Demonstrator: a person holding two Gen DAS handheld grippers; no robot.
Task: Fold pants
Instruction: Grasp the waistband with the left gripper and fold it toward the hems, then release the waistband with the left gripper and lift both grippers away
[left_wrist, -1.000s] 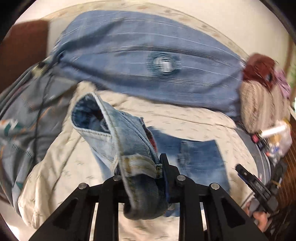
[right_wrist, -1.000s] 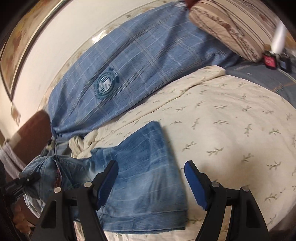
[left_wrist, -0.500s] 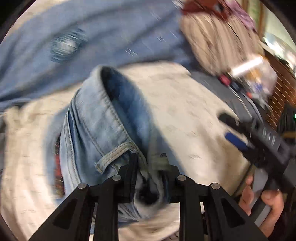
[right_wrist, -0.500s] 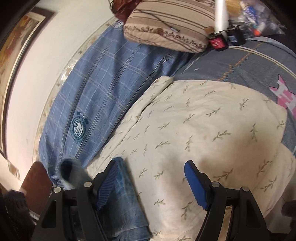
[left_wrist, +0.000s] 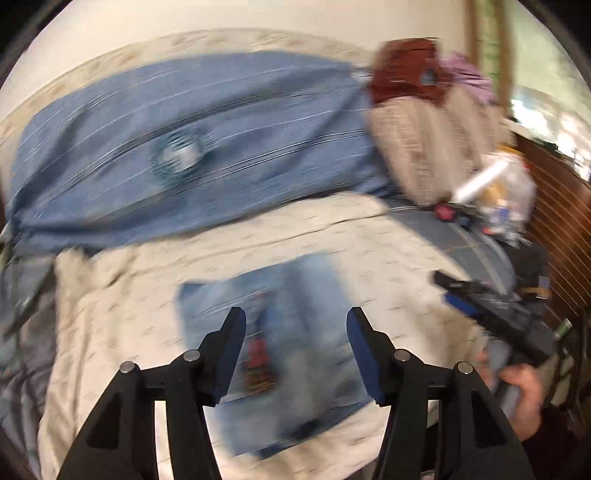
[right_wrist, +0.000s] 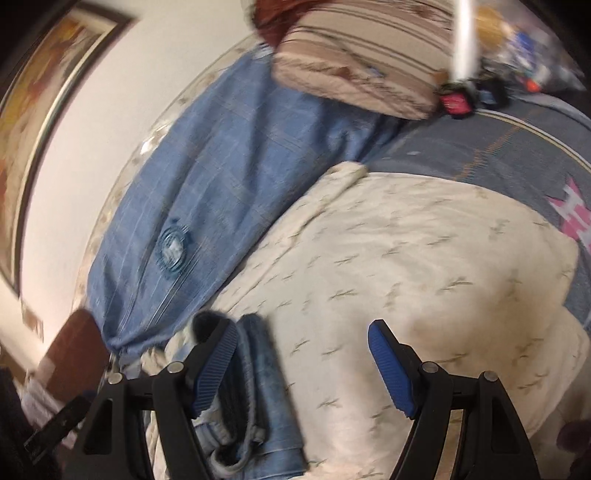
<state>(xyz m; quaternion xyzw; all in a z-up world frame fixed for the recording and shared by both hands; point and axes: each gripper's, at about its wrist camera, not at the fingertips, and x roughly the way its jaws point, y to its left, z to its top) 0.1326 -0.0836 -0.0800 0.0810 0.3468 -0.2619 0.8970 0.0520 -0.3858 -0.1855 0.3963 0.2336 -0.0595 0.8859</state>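
Note:
The light blue jeans (left_wrist: 295, 332) lie folded into a flat rectangle on the cream leaf-print blanket (left_wrist: 129, 314), blurred by motion. My left gripper (left_wrist: 295, 347) is open and empty just above them. In the right wrist view the folded jeans (right_wrist: 258, 398) sit at the lower left, partly behind the left finger. My right gripper (right_wrist: 303, 365) is open and empty over the blanket (right_wrist: 424, 266), to the right of the jeans. The right gripper also shows at the right edge of the left wrist view (left_wrist: 487, 306), held by a hand.
A blue plaid pillow (left_wrist: 184, 147) lies along the wall behind the blanket. A striped beige cushion (left_wrist: 424, 147) and small bottles and clutter (left_wrist: 491, 206) sit at the far right. A grey-blue bedspread (right_wrist: 517, 147) lies under the blanket. A wooden slatted panel (left_wrist: 561, 236) stands at right.
My left gripper has opened and let go of the jeans' waistband; the jeans now lie folded flat on the blanket. The right gripper stayed open and shifted slightly.

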